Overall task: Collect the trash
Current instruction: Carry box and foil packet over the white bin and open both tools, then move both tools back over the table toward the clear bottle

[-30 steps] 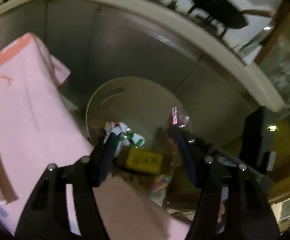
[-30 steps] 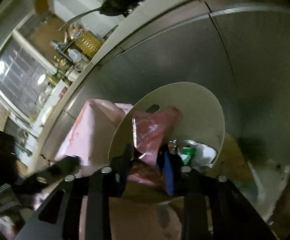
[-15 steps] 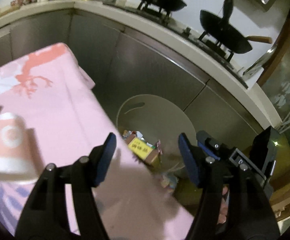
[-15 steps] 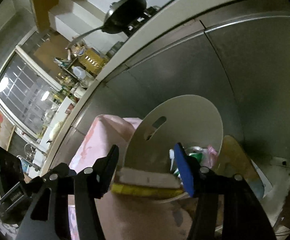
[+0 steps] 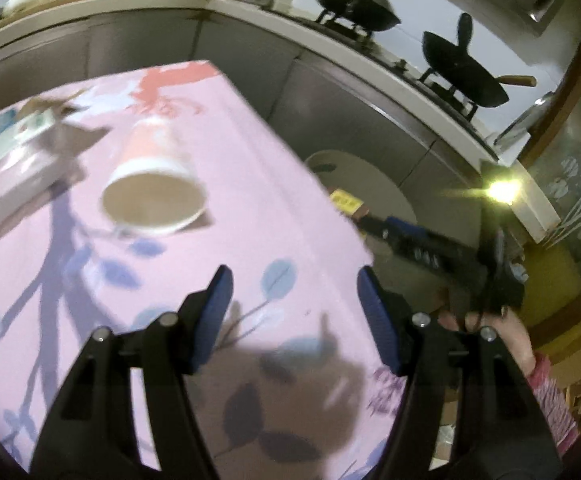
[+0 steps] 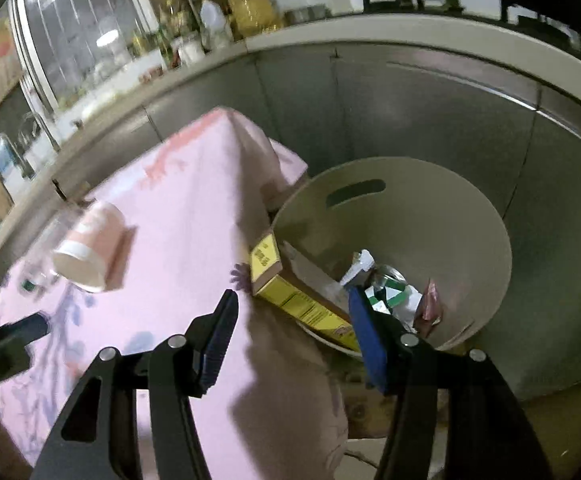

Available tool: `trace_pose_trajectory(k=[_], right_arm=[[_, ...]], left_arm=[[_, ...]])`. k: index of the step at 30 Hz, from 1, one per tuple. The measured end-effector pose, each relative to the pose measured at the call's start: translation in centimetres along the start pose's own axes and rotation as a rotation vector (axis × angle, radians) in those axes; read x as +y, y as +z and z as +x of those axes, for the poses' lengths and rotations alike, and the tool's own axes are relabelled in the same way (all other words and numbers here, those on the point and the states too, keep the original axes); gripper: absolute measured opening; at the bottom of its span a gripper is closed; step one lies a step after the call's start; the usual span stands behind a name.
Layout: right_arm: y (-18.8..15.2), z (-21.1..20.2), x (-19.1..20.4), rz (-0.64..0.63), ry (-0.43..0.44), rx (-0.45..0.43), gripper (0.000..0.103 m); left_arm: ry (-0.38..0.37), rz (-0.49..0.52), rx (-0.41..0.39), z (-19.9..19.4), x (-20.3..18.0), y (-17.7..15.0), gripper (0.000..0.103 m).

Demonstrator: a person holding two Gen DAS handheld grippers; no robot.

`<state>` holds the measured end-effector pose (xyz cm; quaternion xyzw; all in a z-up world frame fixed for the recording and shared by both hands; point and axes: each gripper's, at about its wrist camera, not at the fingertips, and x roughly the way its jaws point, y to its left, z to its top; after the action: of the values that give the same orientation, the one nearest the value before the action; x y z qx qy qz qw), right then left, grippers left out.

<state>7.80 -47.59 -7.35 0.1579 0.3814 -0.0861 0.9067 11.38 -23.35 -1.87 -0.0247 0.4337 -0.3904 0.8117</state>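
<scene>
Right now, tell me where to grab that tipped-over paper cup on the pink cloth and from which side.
Take the paper cup across its pink wall, just behind the white rim, coming down from above. It lies on its side on the tablecloth with its open mouth toward the left tongs, so both flanks look free; pinching the rim would probably crush it.

Dim kitchen light, both fisheye views curved hard and black at the corners. A lamp (image 5: 500, 191) flares at the right of the left view. Tongs throw soft shadows on the pink cloth (image 5: 250, 184); the paper cup (image 5: 152, 184) and the left edges are smeared with motion blur.
</scene>
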Motion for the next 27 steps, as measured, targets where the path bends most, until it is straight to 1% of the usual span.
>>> trace_pose_trajectory(k=[2,5,6,7,9,11,13,15,20,22,23,24,27], right_arm=[[0.6,0.0,-1.2,0.043,-0.032,-0.038,0.055],[1.8,-0.7,-4.1,0.180,-0.139,-0.110,0.055],[1.9,-1.0,-4.6,0.209,-0.142,-0.118,0.055],[1.9,-1.8,-5.4,0.250,-0.127,-0.138,0.055],[1.5,-3.2,-5.5,0.253,-0.124,-0.178,0.055],[1.2,-4.3,-5.2,0.246,-0.117,-0.200,0.055],[0.7,-5.3,-4.9,0.251,-0.096,-0.211,0.055],[1.0,-5.7,-4.4,0.263,-0.076,-0.216,0.055],[1.1,-7.6,-1.5,0.290,0.035,-0.240,0.055],[0.9,-8.7,0.2,0.294,0.092,-0.252,0.055],[0.6,-9.3,1.1,0.290,0.123,-0.258,0.055],[0.7,-9.7,2.0,0.286,0.143,-0.264,0.055],[-0.4,-11.4,4.8,0.278,0.217,-0.290,0.055]], left_arm=[[0.014,-0.015,0.003,-0.5,0.9,-0.6,0.062],[0.037,-0.048,-0.002,-1.3,2.5,-1.2,0.062],[0.043,-0.062,-0.008,-1.8,3.1,-1.4,0.062],[0.046,-0.072,-0.013,-2.2,3.5,-1.4,0.062],[0.060,-0.085,-0.038,-3.2,4.4,-1.6,0.062],[0.080,-0.089,-0.067,-4.2,5.0,-1.8,0.062],[0.104,-0.093,-0.095,-5.3,5.6,-1.9,0.062],[0.127,-0.090,-0.118,-6.3,5.9,-2.0,0.062],[0.216,-0.045,-0.208,-9.6,6.0,-1.9,0.062],[0.256,-0.024,-0.245,-11.2,6.1,-1.9,0.067],[0.275,-0.016,-0.262,-12.0,6.1,-2.0,0.072],[0.291,-0.011,-0.286,-13.0,6.2,-2.2,0.074],[0.321,-0.002,-0.336,-15.2,6.4,-2.7,0.077]])
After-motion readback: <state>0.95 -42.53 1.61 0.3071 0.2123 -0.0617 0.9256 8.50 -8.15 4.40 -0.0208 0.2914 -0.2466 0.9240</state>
